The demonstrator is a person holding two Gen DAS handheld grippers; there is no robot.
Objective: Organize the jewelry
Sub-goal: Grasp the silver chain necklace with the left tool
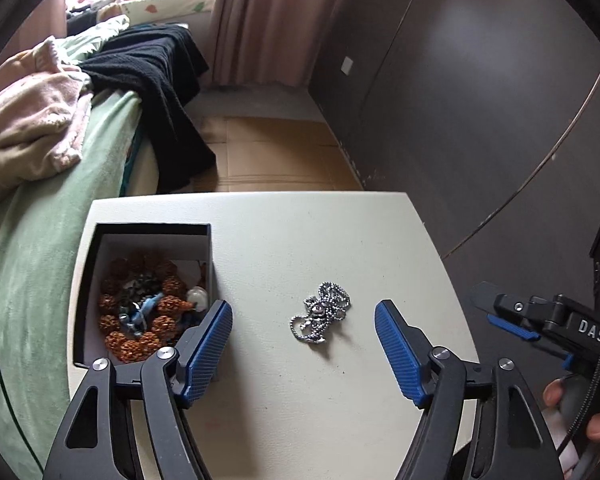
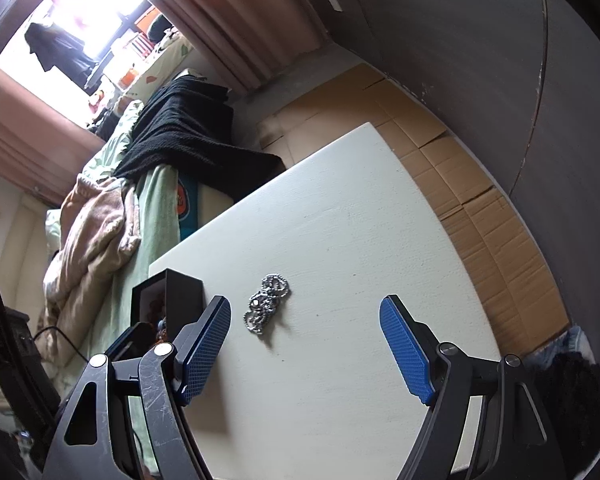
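A silver bead chain with a pendant (image 1: 321,317) lies bunched on the white table (image 1: 300,240). It also shows in the right wrist view (image 2: 266,308). A black open box (image 1: 148,292) at the table's left holds a brown bead bracelet (image 1: 140,320) and other pieces; the box also shows in the right wrist view (image 2: 168,300). My left gripper (image 1: 303,322) is open and empty, its jaws either side of the chain, just short of it. My right gripper (image 2: 305,322) is open and empty, hovering with the chain just ahead of its left finger. It also shows at the right in the left wrist view (image 1: 512,320).
A bed with a green sheet (image 1: 40,240), pink blanket (image 1: 28,120) and black cloth (image 1: 160,80) lies left of the table. Cardboard (image 2: 480,200) covers the floor beyond. A dark wall (image 1: 480,100) stands to the right.
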